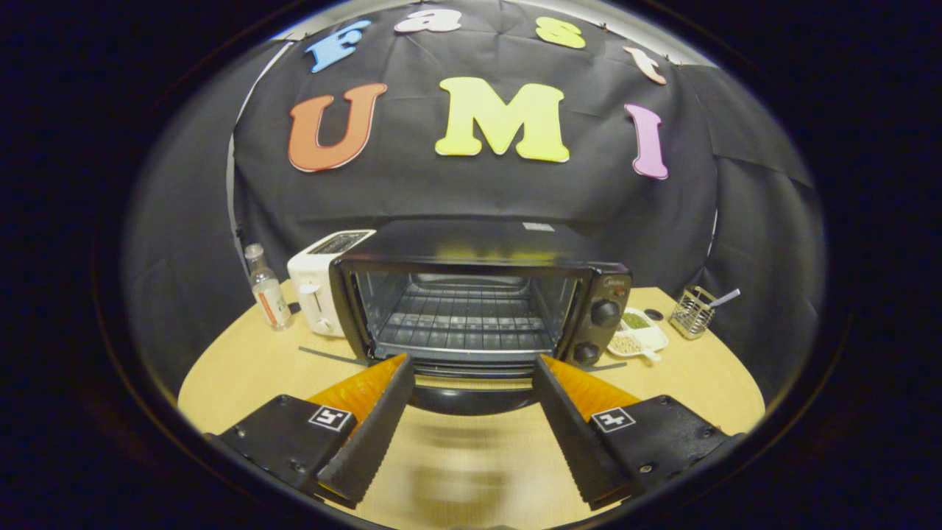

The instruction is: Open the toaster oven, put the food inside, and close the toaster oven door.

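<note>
The black toaster oven (478, 250) stands at the back of the round wooden table (243, 368), straight ahead of me. Its door (471, 396) is folded down flat toward me, and the wire rack (460, 320) inside shows plainly. My gripper (471, 362) is open, fingers spread wide. The door's front edge lies just ahead of and between the fingertips, and neither finger presses on anything. A white two-part dish (639, 335) holding green and beige food sits on the table right of the oven, beside its two knobs (605, 313).
A white pop-up toaster (316, 291) stands against the oven's left side, with a small clear bottle (266, 291) further left. A wire holder with a utensil (695, 309) is at the far right. Bare tabletop lies below my fingers.
</note>
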`<state>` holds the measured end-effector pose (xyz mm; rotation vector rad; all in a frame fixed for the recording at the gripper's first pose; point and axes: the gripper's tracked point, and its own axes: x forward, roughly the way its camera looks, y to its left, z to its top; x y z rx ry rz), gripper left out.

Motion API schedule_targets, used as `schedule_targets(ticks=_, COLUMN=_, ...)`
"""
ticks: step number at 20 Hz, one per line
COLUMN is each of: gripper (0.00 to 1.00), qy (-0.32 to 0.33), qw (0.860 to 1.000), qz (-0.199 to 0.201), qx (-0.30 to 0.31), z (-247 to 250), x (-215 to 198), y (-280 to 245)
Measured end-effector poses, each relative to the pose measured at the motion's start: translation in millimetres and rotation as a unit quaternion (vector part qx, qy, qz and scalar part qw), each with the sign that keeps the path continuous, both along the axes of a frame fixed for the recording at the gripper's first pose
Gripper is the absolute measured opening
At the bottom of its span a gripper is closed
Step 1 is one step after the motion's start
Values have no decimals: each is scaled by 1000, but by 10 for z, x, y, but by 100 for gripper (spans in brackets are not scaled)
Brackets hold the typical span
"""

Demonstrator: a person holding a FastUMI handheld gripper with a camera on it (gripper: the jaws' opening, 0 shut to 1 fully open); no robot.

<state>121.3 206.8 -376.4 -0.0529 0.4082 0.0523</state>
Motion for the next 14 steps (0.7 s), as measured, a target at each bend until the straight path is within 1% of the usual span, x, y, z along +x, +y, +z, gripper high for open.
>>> schedule_targets(ticks=3, gripper=100, qy=19, qw=1000, qz=1, qx=-5, z=-198, x=-157, y=-22)
schedule_targets(ticks=9, gripper=100, qy=76, qw=997, qz=8, qx=-6, z=-614, x=-384, y=-76)
schedule_targets(ticks=11, gripper=100, qy=81, qw=997, qz=10, qx=-9, z=-695, x=-405, y=-84)
schedule_targets(ticks=14, gripper=100, qy=103, qw=995, qz=9, qx=4, z=-802, x=-447, y=-69)
